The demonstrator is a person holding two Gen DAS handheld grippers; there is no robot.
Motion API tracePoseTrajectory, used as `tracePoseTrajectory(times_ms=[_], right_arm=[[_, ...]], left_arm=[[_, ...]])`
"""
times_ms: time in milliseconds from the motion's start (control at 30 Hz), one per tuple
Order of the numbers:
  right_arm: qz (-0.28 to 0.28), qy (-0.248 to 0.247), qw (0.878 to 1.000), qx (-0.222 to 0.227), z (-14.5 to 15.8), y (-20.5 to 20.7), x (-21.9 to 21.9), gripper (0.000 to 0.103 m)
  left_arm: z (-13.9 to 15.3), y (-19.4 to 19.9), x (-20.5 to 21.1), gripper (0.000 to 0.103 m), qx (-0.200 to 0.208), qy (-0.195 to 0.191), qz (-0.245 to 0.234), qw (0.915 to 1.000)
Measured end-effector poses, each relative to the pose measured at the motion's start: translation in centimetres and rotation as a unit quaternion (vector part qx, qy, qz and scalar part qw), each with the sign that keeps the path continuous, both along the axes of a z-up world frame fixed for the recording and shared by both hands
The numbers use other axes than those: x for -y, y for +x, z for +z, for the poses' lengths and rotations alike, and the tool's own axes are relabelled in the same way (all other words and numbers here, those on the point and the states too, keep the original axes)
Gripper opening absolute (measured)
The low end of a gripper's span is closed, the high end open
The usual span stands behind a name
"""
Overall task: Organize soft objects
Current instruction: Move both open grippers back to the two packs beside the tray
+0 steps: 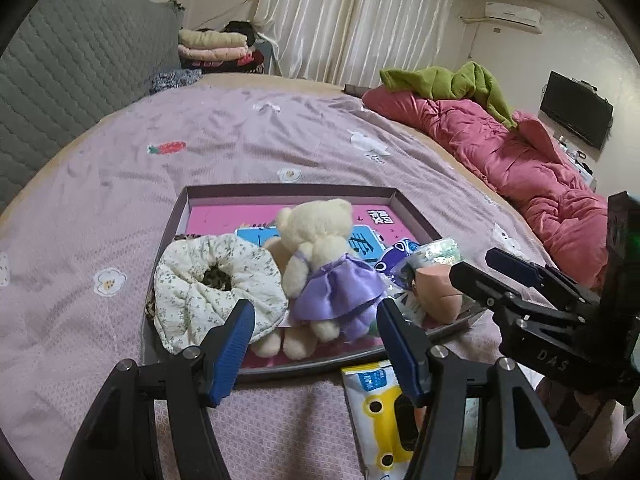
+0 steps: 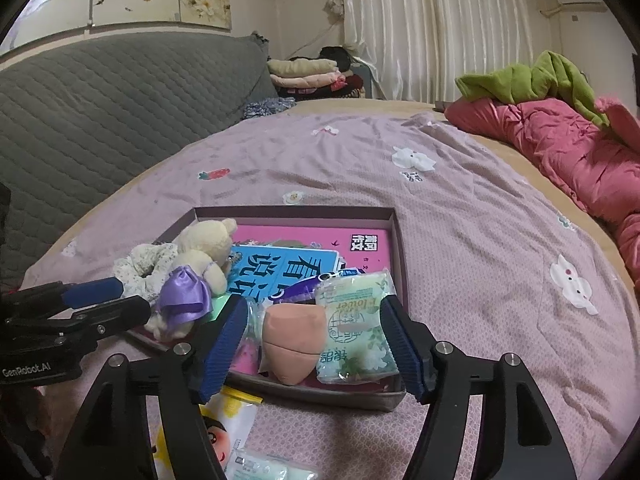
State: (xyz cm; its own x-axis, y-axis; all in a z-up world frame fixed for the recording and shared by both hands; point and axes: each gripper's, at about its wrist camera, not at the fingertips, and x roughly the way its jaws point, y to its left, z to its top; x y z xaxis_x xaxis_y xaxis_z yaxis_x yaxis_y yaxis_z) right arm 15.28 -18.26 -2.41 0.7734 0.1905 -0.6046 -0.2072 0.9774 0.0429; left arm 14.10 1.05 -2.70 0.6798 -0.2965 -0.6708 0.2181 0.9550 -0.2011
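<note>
A shallow box tray [image 1: 288, 191] [image 2: 292, 213] lies on the bed. In it are a cream teddy bear in a purple dress [image 1: 320, 268] [image 2: 200, 276], a floral scrunchie [image 1: 212, 284] [image 2: 140, 266], a peach sponge [image 1: 438, 294] [image 2: 294, 344], a green tissue pack [image 2: 354, 328] and books. My left gripper [image 1: 316, 344] is open just in front of the bear. My right gripper [image 2: 312, 344] is open around the sponge and tissue pack; it also shows in the left wrist view [image 1: 480, 268].
A yellow-and-white packet [image 1: 376, 412] [image 2: 228, 412] lies on the purple bedspread [image 1: 240, 132] in front of the tray, with more tissue packs [image 2: 260, 466] near it. A pink quilt [image 1: 520, 160] and green cloth [image 1: 448, 80] lie at the right. A grey headboard [image 1: 72, 72] is at the left.
</note>
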Motion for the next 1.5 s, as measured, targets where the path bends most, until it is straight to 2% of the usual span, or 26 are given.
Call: tracePoseTrajectory(times_ms=[400,533,733,867,1067,1333,1500], right_arm=[[-0.009,0.011,1.0,-0.004,0.2,-1.3,0.5,0.074],[-0.004,0.006,1.0,-0.007,0.3,-2.4,0.2,0.074],[-0.01,0.013,1.0,-0.019,0.5,-4.3,0.3,0.074],[-0.014,0.015,0.999,-0.033,0.4,-5.4,0.3,0.075],[-0.017,0.019,0.997,-0.076,-0.6,-7.2,0.0,0.075],[-0.014,0.007,0.996,-0.084,-0.8,-8.7,-0.3,0.075],[-0.014,0.004,0.996,-0.092,-1.0,-9.2,-0.3,0.075]], left_arm=[[-0.1,-0.5,0.7,0.063,-0.003,0.016,0.002,0.9999],[0.2,-1.1,0.9,0.075,-0.001,0.02,0.001,0.9998],[0.5,-2.1,1.1,0.075,-0.003,0.017,-0.005,0.9998],[0.4,-2.7,1.1,0.075,-0.012,0.016,-0.008,0.9998],[-0.8,-3.5,1.0,0.075,-0.046,0.015,-0.013,0.9987],[-1.8,-4.6,1.6,0.075,-0.074,0.027,-0.018,0.9968],[-2.2,-5.0,1.8,0.075,-0.089,0.022,-0.021,0.9956]])
